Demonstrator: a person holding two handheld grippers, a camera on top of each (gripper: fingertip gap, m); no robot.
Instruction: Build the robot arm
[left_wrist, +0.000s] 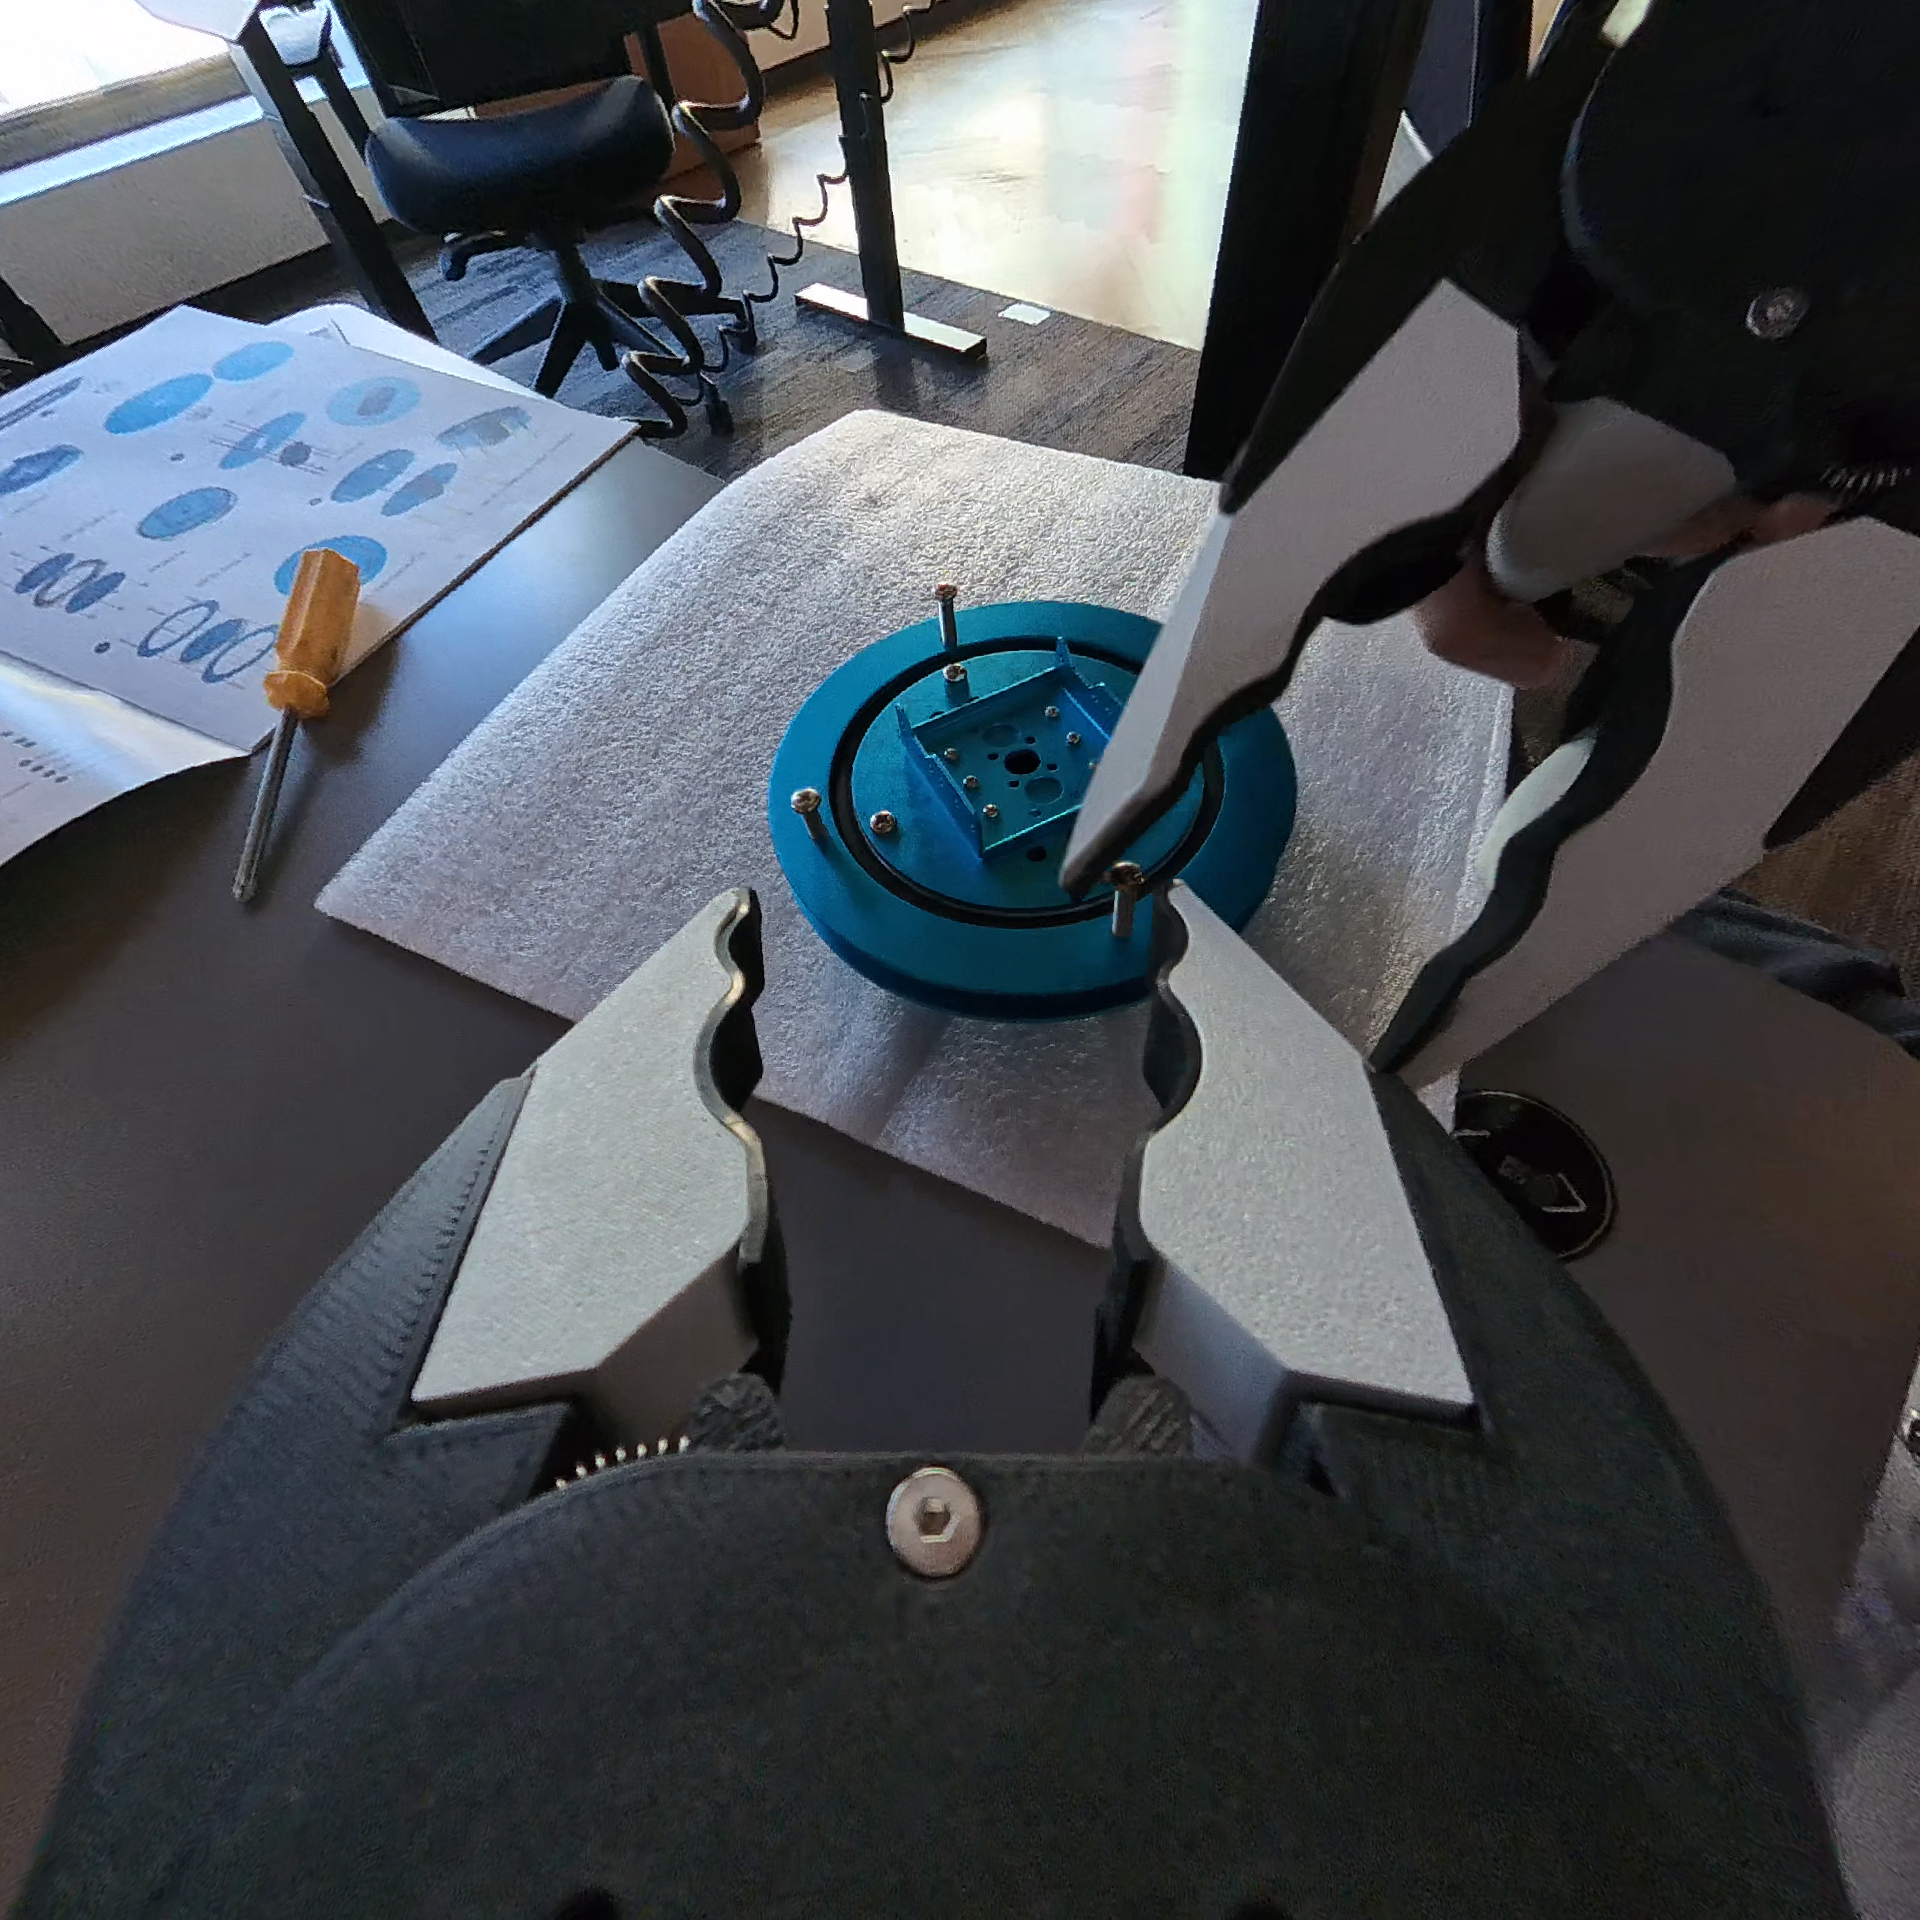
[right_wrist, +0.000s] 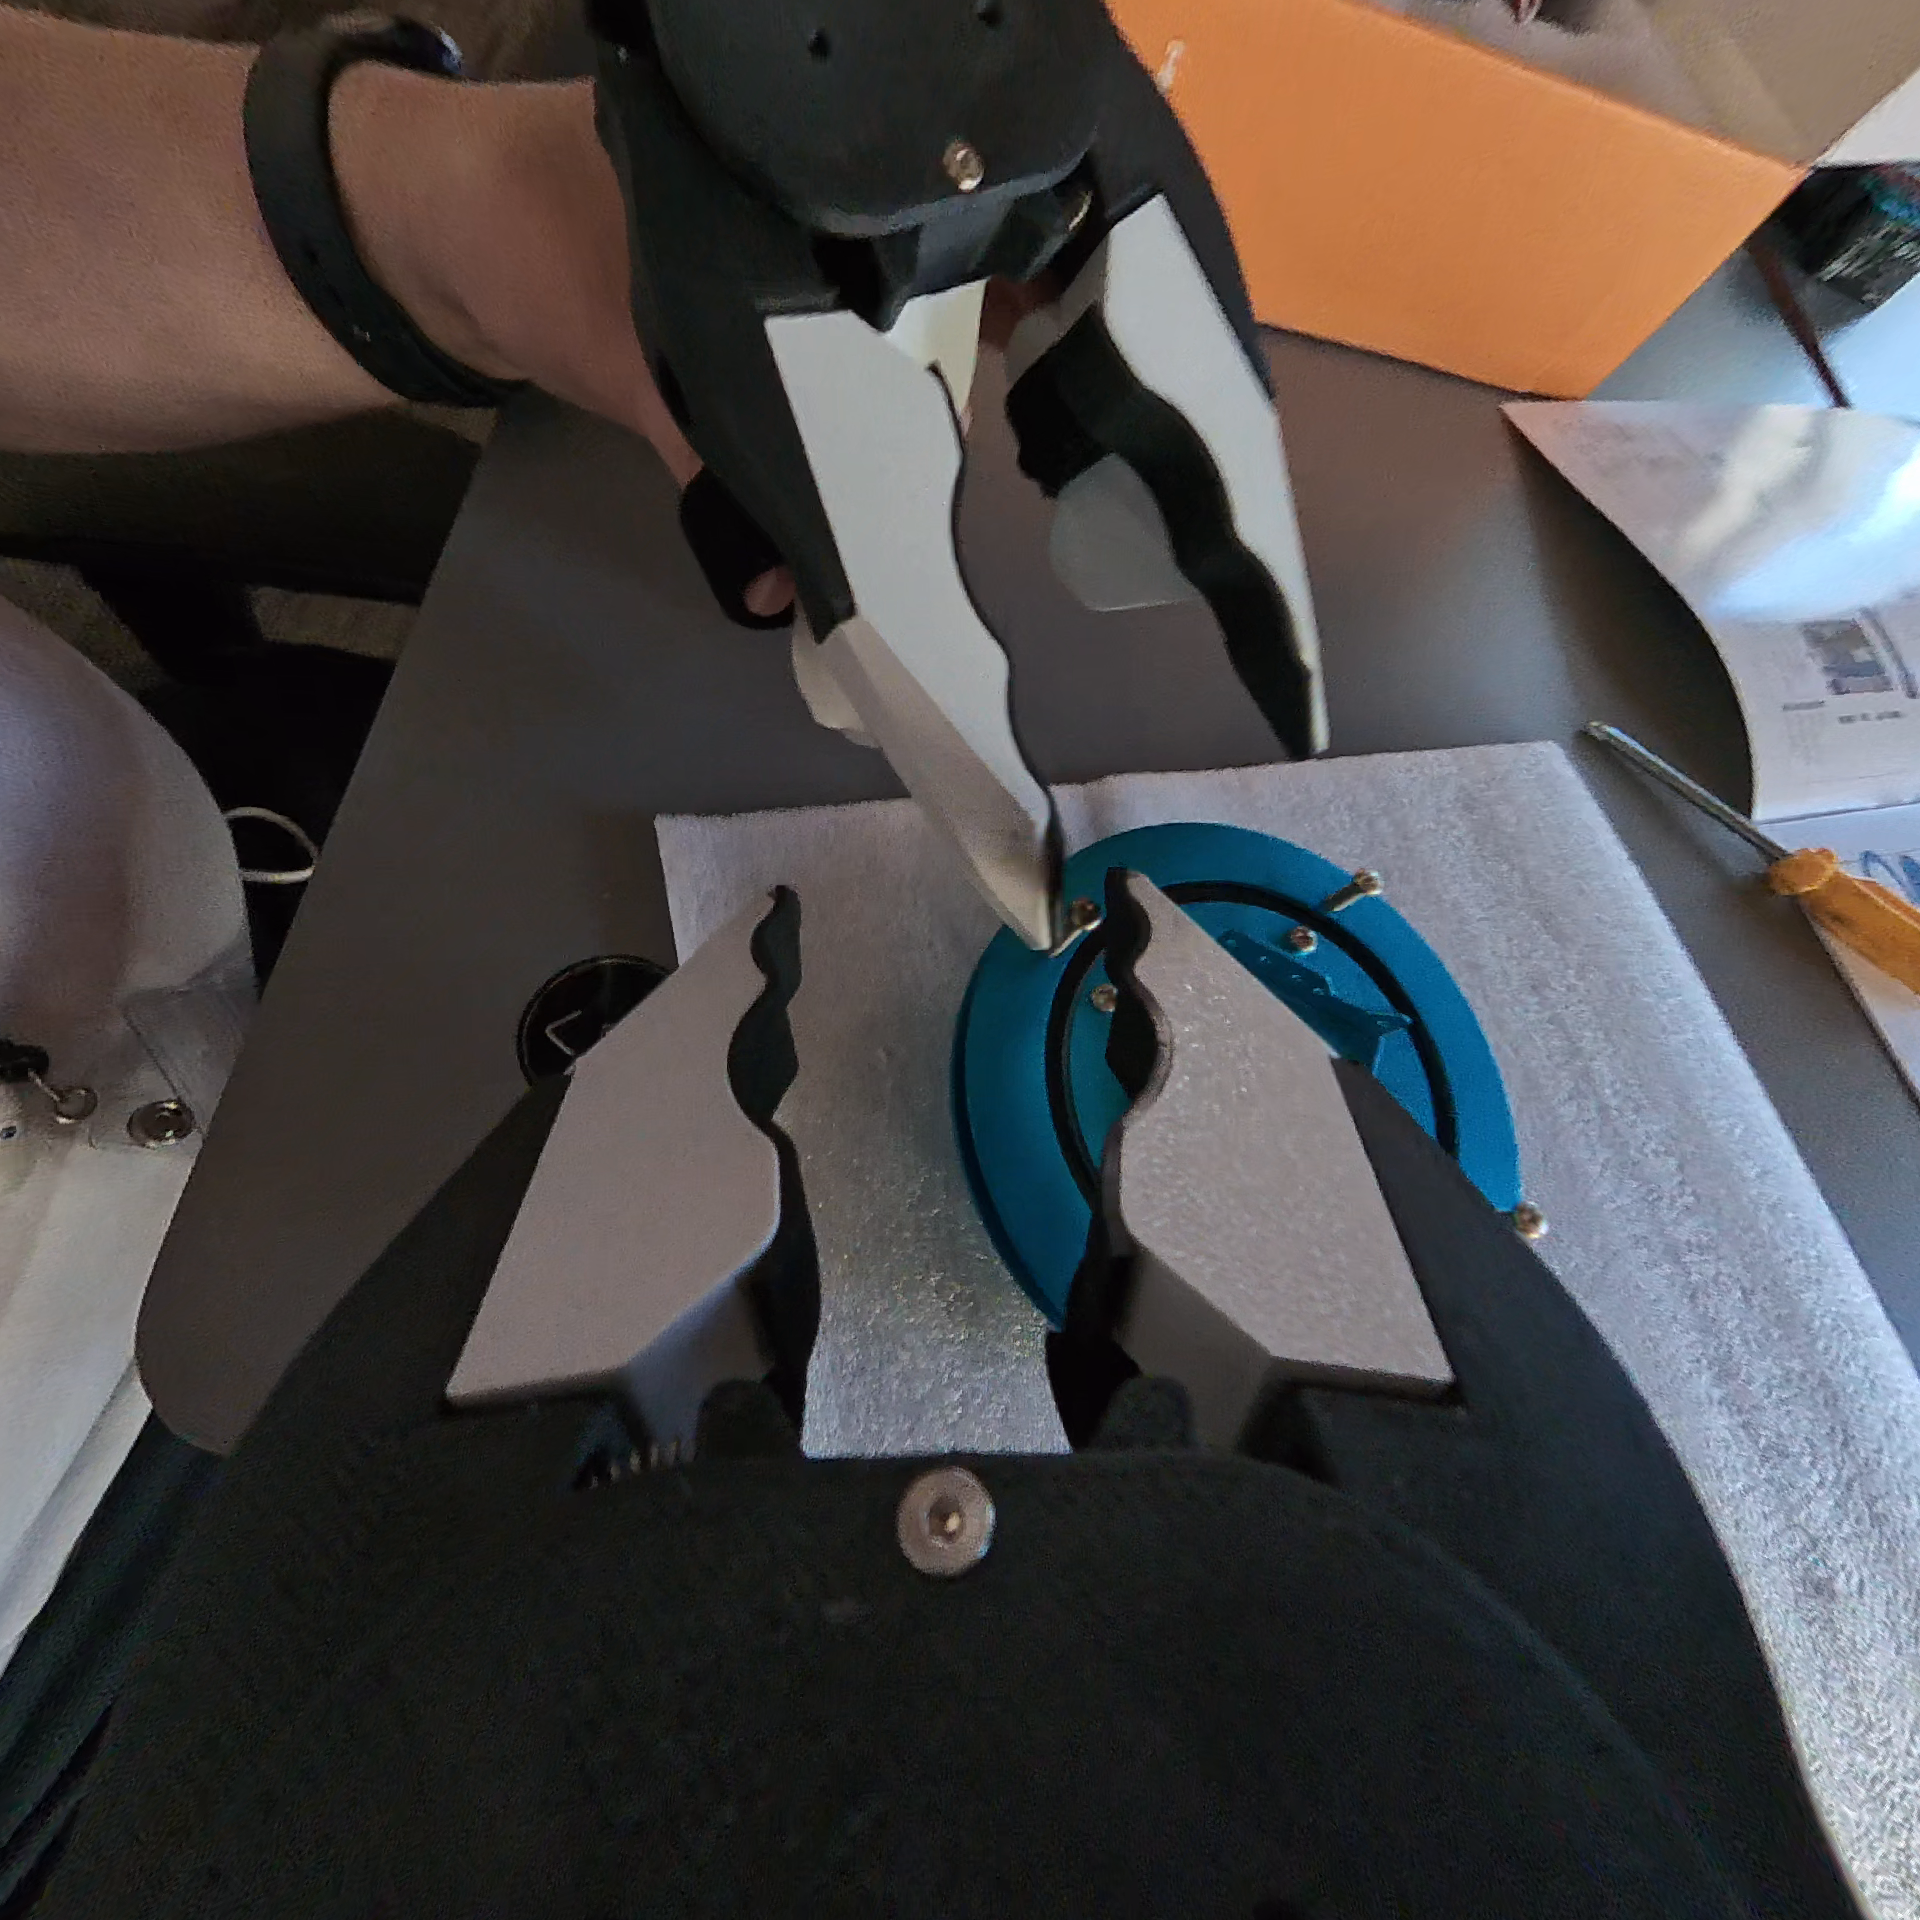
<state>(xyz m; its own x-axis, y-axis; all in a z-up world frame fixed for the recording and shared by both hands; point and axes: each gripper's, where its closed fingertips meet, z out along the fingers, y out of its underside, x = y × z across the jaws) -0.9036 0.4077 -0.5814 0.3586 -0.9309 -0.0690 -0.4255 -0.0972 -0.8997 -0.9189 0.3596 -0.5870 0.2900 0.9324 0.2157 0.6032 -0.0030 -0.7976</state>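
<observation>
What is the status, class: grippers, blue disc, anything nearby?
Left gripper open, right gripper open, fingertips at one raised screw. Blue disc on foam sheet. Screwdriver lies aside.

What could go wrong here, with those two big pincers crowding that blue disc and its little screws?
Two risks, as guesses. The screw nearest both tips stands proud, not driven in; the right hand-held gripper has a fingertip beside its head and could knock it askew. The blue disc rests loose on a white foam sheet, so a push from the open left hand-held gripper might slide it.
</observation>
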